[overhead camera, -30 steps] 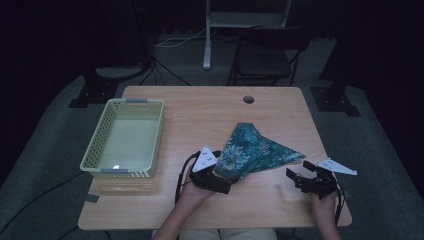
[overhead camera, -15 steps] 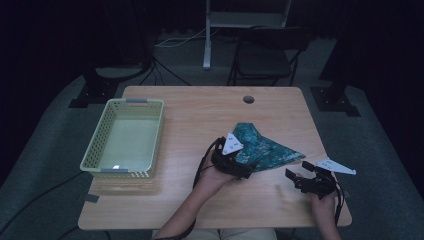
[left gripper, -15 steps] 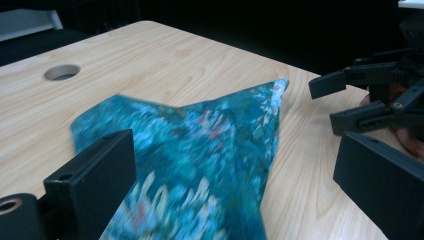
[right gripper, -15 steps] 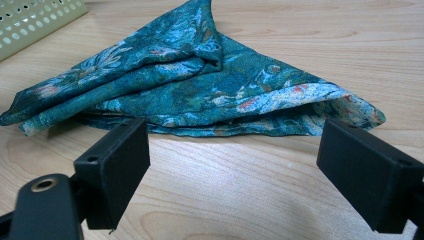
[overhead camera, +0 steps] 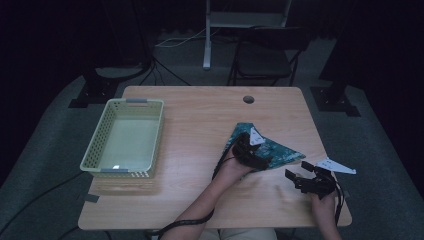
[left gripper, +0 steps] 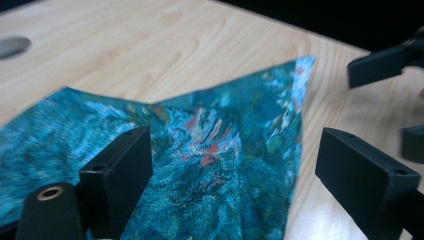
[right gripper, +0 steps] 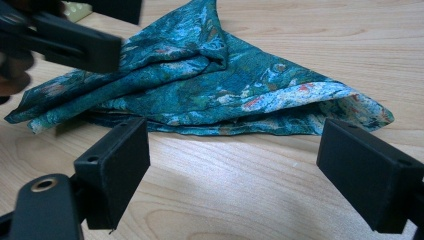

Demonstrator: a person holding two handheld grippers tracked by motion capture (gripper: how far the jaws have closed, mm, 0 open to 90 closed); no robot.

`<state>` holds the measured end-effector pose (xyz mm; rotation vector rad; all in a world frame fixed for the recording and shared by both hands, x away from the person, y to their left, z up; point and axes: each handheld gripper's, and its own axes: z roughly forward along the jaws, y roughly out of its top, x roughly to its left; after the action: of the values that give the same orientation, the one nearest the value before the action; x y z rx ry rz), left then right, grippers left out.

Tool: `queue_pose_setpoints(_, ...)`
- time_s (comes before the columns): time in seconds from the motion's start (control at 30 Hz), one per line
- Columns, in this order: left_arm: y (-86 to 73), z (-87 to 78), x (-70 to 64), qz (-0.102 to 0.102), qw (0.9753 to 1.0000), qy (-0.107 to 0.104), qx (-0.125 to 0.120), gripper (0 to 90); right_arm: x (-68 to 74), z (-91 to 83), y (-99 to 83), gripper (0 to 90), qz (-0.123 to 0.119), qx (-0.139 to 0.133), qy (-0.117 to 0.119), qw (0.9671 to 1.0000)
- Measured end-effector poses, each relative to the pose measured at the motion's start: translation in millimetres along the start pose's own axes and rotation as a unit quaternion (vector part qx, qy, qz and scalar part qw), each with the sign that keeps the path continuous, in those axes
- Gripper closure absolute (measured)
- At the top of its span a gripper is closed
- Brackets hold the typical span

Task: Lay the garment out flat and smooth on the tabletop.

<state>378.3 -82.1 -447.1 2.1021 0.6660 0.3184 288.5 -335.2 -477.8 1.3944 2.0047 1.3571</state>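
Two grippers at a teal cloth on the table

High view: the cloth point(overhead camera: 272, 150) lies folded on the right half of the table point(overhead camera: 200, 115), well apart from the basket point(overhead camera: 125, 137) at the left; the left gripper point(overhead camera: 248, 150) is over the cloth, and the right gripper point(overhead camera: 300, 179) is near the cloth's right tip, on bare wood. Left gripper view: its jaws stand wide apart above the cloth point(left gripper: 200, 165) and hold nothing — the right gripper point(left gripper: 395, 95) shows at the right edge. Right gripper view: its jaws are also wide apart and empty, low over the wood just before the cloth point(right gripper: 225, 85); the left gripper point(right gripper: 65, 40) is at the upper left, blurred.
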Motion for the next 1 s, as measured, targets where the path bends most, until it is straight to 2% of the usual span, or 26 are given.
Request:
queue_pose_setpoints(0.03,-0.8,3.4,0.8,-0.001,1.0000,0.007,0.007,17.2,0.1,0.1,0.0,13.1,0.000,0.001,0.001,1.0000)
queue_pose_setpoints(0.13,-4.0,12.2,2.0,0.005,0.9995,0.006,0.031,17.4,0.2,0.3,0.1,13.2,0.000,0.002,0.002,1.0000)
queue_pose_setpoints(0.2,-6.1,16.4,2.6,0.009,0.9989,0.003,0.045,24.3,0.2,0.3,0.1,13.2,0.001,0.003,0.002,1.0000)
queue_pose_setpoints(0.3,-8.2,20.4,4.9,0.004,0.9983,0.010,0.058,27.7,0.2,0.7,0.2,13.2,0.001,0.006,0.003,1.0000)
queue_pose_setpoints(0.4,-10.5,21.9,7.8,0.008,0.9981,0.011,0.060,37.5,0.4,1.0,0.4,13.2,0.000,0.008,0.004,1.0000)
queue_pose_setpoints(0.6,-15.0,15.0,16.2,-0.006,0.9988,0.006,0.047,66.3,0.3,1.5,0.5,13.2,0.001,0.011,0.007,0.9999)
queue_pose_setpoints(0.73,-15.4,9.9,18.9,-0.019,0.9994,0.004,0.028,79.3,0.5,1.8,0.7,14.1,-0.001,0.014,0.007,0.9999)
queue_pose_setpoints(0.8,-14.7,6.5,19.8,-0.022,0.9995,0.005,0.021,83.2,0.5,1.9,0.7,14.1,-0.001,0.014,0.008,0.9999)
queue_pose_setpoints(0.87,-13.9,2.3,21.6,-0.028,0.9996,0.001,0.009,83.8,0.5,1.8,0.7,14.1,0.001,0.014,0.008,0.9999)
queue_pose_setpoints(1.0,-12.2,-10.2,28.6,-0.040,0.9991,0.008,-0.012,83.8,0.6,1.8,0.7,14.1,0.001,0.014,0.006,0.9999)
